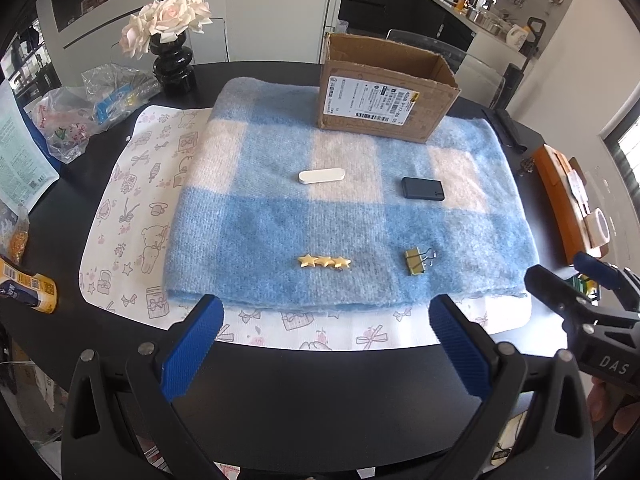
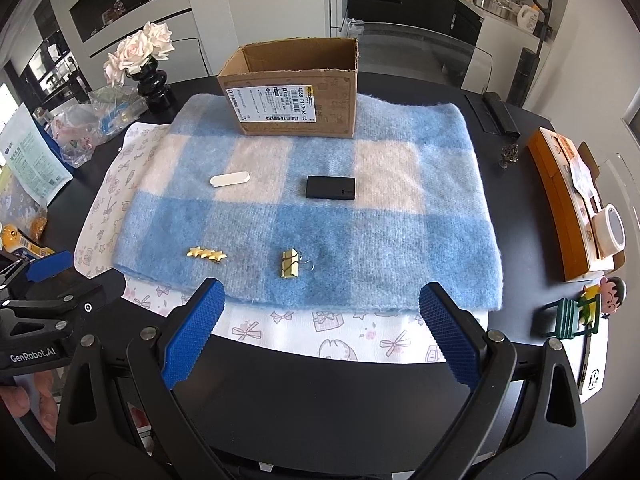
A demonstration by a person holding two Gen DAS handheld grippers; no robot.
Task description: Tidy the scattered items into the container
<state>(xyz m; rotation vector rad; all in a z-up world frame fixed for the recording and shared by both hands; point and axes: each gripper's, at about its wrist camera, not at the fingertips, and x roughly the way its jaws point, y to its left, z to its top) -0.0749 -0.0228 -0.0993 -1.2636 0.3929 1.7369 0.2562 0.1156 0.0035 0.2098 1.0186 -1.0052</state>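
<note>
An open cardboard box (image 1: 384,96) (image 2: 296,96) stands at the far edge of a blue and white checked blanket (image 1: 344,216) (image 2: 312,216). On the blanket lie a white oblong piece (image 1: 321,175) (image 2: 230,179), a small black box (image 1: 423,188) (image 2: 331,187), a gold three-star hair clip (image 1: 324,261) (image 2: 206,255) and a gold binder clip (image 1: 416,262) (image 2: 291,264). My left gripper (image 1: 326,320) is open and empty, hovering at the blanket's near edge. My right gripper (image 2: 320,308) is open and empty there too.
A black vase of pale roses (image 1: 172,60) and plastic bags (image 1: 80,116) stand at the back left. An orange box with a tape roll (image 2: 576,204) lies on the right, a small toy figure on a green chair (image 2: 588,312) near it. A printed white cloth (image 1: 132,216) lies under the blanket.
</note>
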